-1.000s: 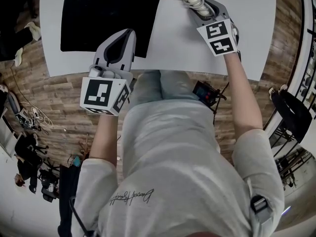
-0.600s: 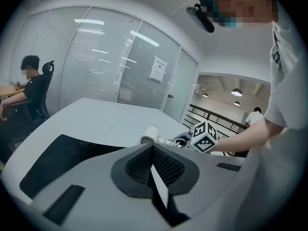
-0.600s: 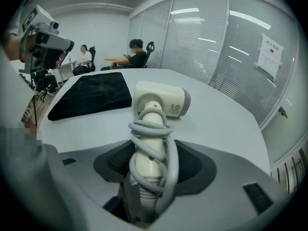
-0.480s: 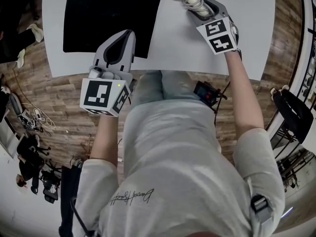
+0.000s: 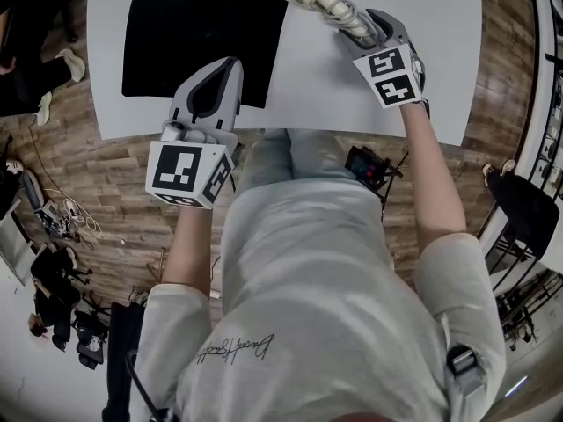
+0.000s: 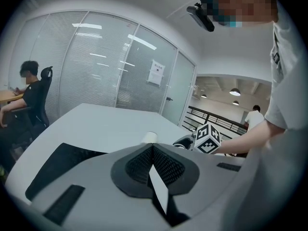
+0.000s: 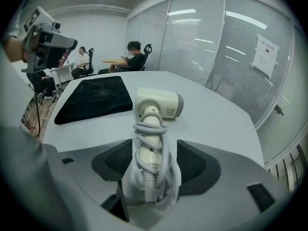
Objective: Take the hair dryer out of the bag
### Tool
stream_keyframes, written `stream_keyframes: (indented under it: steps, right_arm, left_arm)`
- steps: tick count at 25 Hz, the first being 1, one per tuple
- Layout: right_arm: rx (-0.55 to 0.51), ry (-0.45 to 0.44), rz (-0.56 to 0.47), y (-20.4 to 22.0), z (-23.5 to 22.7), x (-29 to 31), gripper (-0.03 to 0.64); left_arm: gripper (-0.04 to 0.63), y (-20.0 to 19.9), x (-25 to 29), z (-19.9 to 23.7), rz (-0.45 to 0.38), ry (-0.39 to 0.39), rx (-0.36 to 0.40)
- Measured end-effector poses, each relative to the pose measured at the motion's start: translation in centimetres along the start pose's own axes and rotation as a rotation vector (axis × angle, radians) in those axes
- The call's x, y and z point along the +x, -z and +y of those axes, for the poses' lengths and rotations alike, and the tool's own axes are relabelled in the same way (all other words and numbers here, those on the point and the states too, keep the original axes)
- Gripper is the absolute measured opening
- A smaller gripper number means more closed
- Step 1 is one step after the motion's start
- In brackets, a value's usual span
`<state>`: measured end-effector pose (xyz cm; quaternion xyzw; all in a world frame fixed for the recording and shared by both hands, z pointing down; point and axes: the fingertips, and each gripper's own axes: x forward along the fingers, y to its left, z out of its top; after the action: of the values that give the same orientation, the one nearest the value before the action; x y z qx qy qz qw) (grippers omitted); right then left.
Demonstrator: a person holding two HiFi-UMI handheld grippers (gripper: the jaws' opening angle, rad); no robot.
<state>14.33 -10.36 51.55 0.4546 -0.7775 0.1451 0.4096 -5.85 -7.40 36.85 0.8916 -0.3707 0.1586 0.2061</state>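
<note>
Glass partitions (image 7: 216, 47) with blinds wall the room, and a wood floor (image 5: 106, 174) shows round a white bench (image 5: 308, 77).

Bag (image 5: 204, 47): black, lying flat on the left half of the bench.

Hair dryer (image 7: 156, 105): cream, out of the bag. It lies on the bare bench to the right of the bag and apart from it, toward the far edge. Its head lies farther from the person and its handle runs back toward the right claw (image 7: 154, 153). A pale cord (image 7: 150, 128) is wound round the handle.

Right claw: jaws wide and opening. The dryer's handle lies between them, with a gap on either side and the pads not pressing.

Left claw (image 6: 153, 148): jaws closed together, nothing between them. In the head view it stands over the near edge of the bench, its tip over the bag's near right corner. Contact with the bag cannot be determined.
</note>
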Motion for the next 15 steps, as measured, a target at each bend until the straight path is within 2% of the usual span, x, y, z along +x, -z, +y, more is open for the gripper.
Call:
stream_keyframes:
  steps: [6, 12, 15]
  right_arm:
    - [0.021, 0.017, -0.011, 0.0, -0.3, -2.2, 0.293]
    - [-0.014, -0.020, -0.028, -1.2, 1.4, -4.9, 0.293]
    - [0.016, -0.065, -0.053, -2.1, 2.5, -6.3, 0.293]
  left_arm:
    - [0.012, -1.1, -0.7, -0.8, -0.015, 0.013, 0.008]
    - [0.012, -2.3, -1.7, -1.6, -0.032, 0.021, 0.037]
    - [0.012, -2.5, -1.9, -1.9, -0.036, 0.024, 0.046]
